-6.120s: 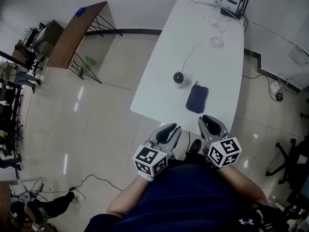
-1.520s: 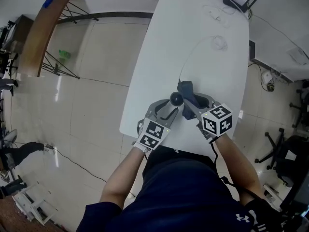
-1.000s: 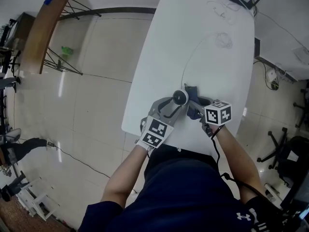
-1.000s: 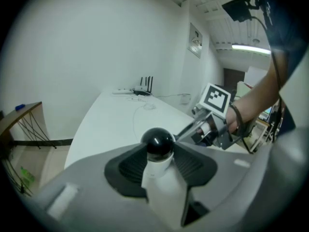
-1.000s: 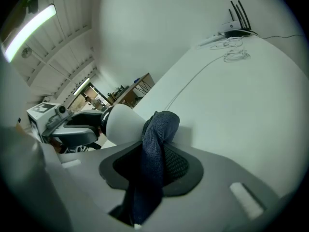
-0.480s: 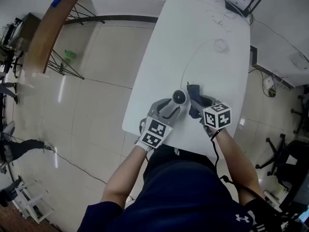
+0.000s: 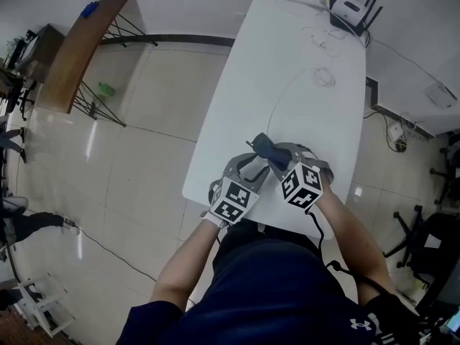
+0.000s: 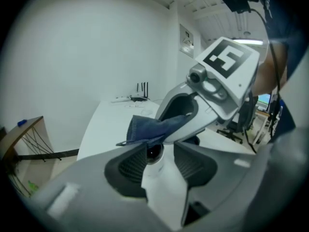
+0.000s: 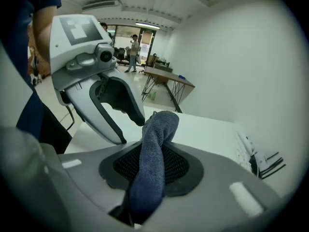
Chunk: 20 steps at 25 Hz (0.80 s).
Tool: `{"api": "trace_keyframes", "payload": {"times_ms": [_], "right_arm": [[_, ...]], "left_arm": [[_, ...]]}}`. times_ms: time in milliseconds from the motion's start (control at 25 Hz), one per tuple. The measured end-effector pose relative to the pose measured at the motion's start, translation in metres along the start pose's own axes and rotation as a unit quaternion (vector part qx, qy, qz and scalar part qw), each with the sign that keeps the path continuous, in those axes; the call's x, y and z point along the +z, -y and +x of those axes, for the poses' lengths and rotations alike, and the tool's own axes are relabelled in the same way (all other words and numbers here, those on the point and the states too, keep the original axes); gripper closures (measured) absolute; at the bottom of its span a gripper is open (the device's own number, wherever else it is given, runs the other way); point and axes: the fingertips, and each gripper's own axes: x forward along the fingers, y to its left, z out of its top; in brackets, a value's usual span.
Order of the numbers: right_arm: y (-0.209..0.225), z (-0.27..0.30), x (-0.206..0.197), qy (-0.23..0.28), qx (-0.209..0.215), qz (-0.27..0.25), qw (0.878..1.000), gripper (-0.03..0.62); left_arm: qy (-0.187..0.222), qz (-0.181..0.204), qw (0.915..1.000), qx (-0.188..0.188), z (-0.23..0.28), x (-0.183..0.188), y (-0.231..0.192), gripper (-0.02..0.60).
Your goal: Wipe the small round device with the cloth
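The small round device [image 8: 157, 177], white with a dark lens, sits between the pads of my left gripper [image 8: 154, 151], which is shut on it just above the near end of the white table [image 7: 287, 63]. My right gripper [image 9: 154, 146] is shut on the dark blue cloth [image 9: 150, 163]. It comes in from the right and lays the cloth [image 8: 150, 125] over the device's top. In the head view the cloth [image 7: 261, 148] hides the device, with the left gripper [image 7: 248, 169] and right gripper [image 7: 282, 158] close together.
A thin white cable [image 7: 286, 92] runs up the table to a small coil [image 7: 323, 76]. A router [image 7: 348, 7] and a power strip lie at the far end. A wooden desk [image 7: 75, 49] stands to the left on the tiled floor, and office chairs [image 7: 424, 228] to the right.
The right gripper has swung left and carried the cloth from beside the device onto its top, so the device is now covered in the head view. The left gripper holds still.
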Motion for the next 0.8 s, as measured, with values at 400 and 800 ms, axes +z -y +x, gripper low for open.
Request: {"api": "trace_keyframes", "payload": {"times_ms": [400, 800], "right_arm": [[0.031, 0.007, -0.037, 0.023, 0.05, 0.166, 0.985, 0.474], [0.01, 0.051, -0.091, 0.031, 0.169, 0.413, 0.894, 0.474]], "left_arm": [[-0.007, -0.016, 0.9998, -0.01, 0.006, -0.007, -0.008, 0.408], [-0.026, -0.041, 0.9988, -0.013, 0.012, -0.018, -0.009, 0.408]]}}
